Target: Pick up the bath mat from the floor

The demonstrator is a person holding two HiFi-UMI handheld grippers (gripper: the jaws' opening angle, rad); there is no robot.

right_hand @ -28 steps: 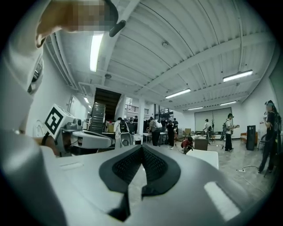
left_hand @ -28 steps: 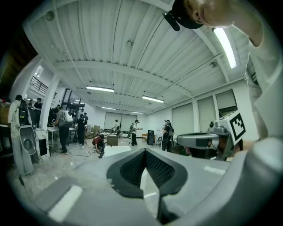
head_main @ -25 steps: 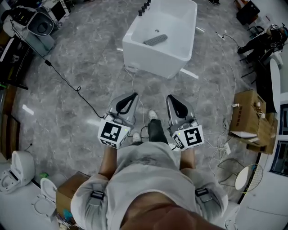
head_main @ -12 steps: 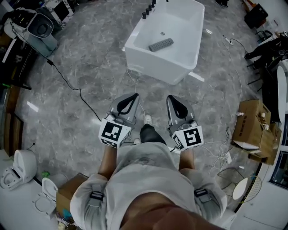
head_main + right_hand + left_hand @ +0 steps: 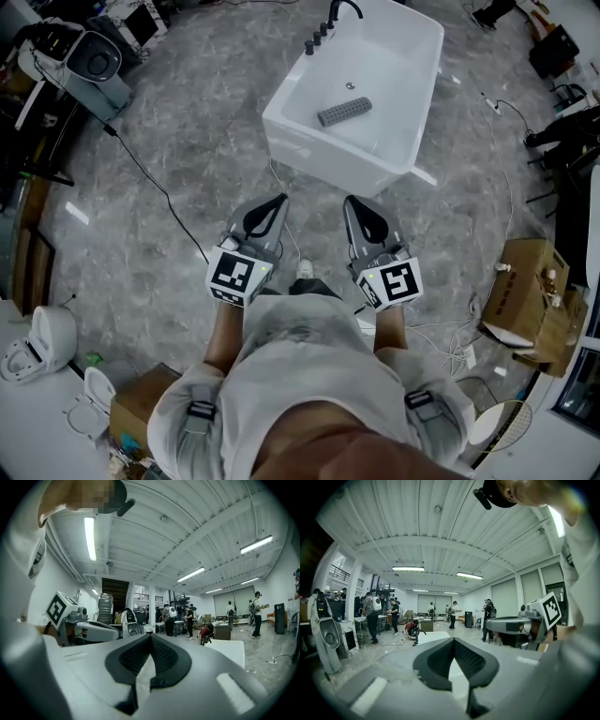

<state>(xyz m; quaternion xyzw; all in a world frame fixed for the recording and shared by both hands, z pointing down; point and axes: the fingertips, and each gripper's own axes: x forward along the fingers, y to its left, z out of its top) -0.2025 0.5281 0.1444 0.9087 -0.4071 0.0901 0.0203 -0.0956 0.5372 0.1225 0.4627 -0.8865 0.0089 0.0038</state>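
A small grey ribbed mat [image 5: 344, 112] lies on the bottom of a white bathtub [image 5: 309, 141], ahead of me in the head view. My left gripper [image 5: 279, 199] and right gripper [image 5: 349, 200] are held side by side at waist height, pointing level toward the tub and well short of it. Both are shut with nothing between the jaws. In the left gripper view the left gripper [image 5: 453, 639] shows its dark pads meeting at the tip, with the tub's white rim [image 5: 433, 635] beyond. The right gripper [image 5: 150, 635] looks the same in its own view.
A black faucet [image 5: 339, 11] stands at the tub's far end. A black cable [image 5: 155, 187] crosses the grey floor on the left. Cardboard boxes [image 5: 525, 286] and white wires sit right. White toilets [image 5: 37, 342] and a box [image 5: 141, 398] are at lower left. Several people stand in the hall.
The tub and mat have drawn nearer and slid down and right in the head view as I walk forward. Both grippers keep their shut pose in front of me.
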